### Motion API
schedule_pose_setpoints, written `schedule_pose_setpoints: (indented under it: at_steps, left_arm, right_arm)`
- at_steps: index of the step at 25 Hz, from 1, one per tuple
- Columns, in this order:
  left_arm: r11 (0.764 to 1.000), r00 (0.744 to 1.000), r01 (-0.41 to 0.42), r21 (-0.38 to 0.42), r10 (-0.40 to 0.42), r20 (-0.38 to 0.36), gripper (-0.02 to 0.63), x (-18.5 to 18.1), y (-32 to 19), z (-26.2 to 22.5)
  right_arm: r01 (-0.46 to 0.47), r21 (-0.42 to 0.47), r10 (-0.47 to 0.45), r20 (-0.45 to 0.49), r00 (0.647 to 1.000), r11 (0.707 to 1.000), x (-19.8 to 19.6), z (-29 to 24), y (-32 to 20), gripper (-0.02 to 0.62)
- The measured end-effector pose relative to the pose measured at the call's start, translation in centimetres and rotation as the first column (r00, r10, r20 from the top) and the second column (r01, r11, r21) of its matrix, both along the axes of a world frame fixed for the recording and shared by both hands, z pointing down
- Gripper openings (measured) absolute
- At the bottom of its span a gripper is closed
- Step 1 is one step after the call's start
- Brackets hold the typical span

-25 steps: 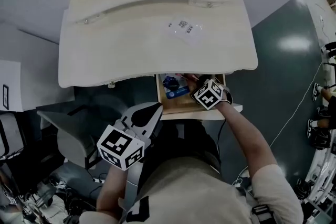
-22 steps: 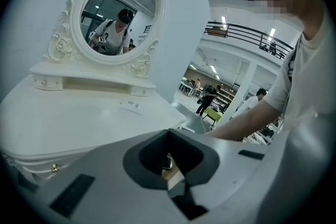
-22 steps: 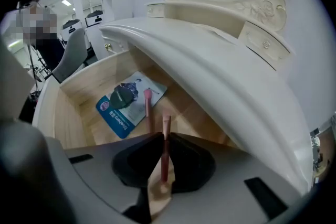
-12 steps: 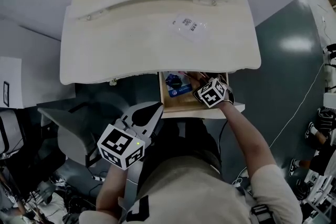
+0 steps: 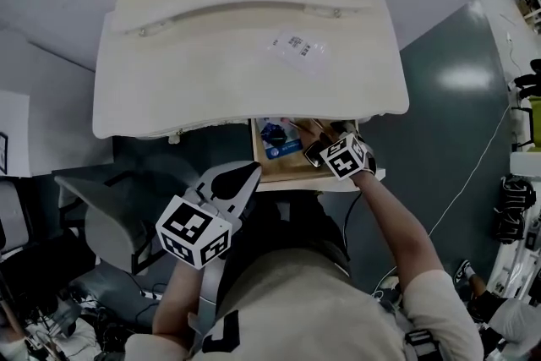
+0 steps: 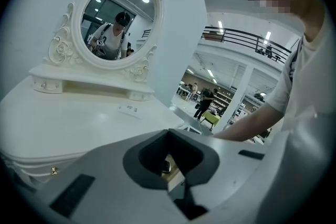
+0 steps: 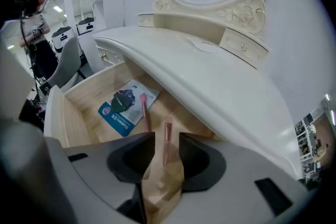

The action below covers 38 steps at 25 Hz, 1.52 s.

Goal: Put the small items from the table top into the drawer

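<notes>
Two pink brushes are seen in the open wooden drawer [image 7: 58, 118]. The first brush [image 7: 144, 110] lies with its head at the edge of a blue packet [image 7: 126, 105]. The second brush [image 7: 167, 139] lies on bare wood, in line with the gap of the right gripper [image 7: 161, 136]. That gripper is held out on a stretched arm and pointed steeply down into the drawer. Its jaws have just been opening and are released, with no pad pressed on the brush. The left gripper [image 5: 252, 173] is kept back near the person's body, tilted slightly down towards the table edge, its tips brought together on nothing. On the table top [image 5: 211, 89] one clear packet [image 5: 296, 46] is counted.
</notes>
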State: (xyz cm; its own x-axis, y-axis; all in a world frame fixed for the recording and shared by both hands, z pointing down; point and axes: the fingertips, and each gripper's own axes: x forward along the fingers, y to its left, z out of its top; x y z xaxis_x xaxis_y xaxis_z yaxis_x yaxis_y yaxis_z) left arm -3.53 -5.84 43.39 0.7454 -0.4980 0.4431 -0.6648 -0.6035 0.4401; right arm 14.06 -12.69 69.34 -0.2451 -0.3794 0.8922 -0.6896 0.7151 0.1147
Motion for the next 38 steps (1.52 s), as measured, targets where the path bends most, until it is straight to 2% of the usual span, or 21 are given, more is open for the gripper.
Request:
schedule_pose_setpoints:
  at_steps: [5,11,23,28,33,38]
  left_arm:
    - [1.000,0.999,0.002,0.028,0.000,-0.041,0.057,0.3,-0.5,-1.2]
    - [0.998,0.999,0.014,0.060,-0.011,-0.053,0.057,-1.5,0.2,-2.0]
    - [0.993,0.996,0.008,0.118,0.002,-0.091,0.057,-1.9,1.0,-4.1]
    - [0.988,0.995,0.000,0.153,0.016,-0.102,0.057,-2.1,0.9,-5.3]
    - [0.984,0.993,-0.013,0.178,0.034,-0.115,0.057,-2.0,1.0,-6.3]
    - [0.979,0.991,-0.033,0.201,0.059,-0.124,0.057,-1.9,1.1,-7.2]
  right_arm:
    - [0.013,0.013,-0.013,-0.017,1.000,1.000,1.2,-1.6,0.2,0.140]
    - [0.008,0.044,-0.007,-0.011,1.000,0.999,0.6,-3.1,0.5,0.140]
    - [0.007,0.078,-0.006,-0.020,1.000,0.997,0.7,-6.0,0.7,0.140]
    - [0.023,0.095,-0.022,-0.019,1.000,0.995,0.2,-7.5,0.2,0.138]
    - [-0.007,0.121,0.000,0.061,0.998,0.993,-1.5,-10.5,-1.1,0.138]
    - [0.041,0.190,-0.047,0.024,0.999,0.981,-2.5,-13.3,-3.0,0.138]
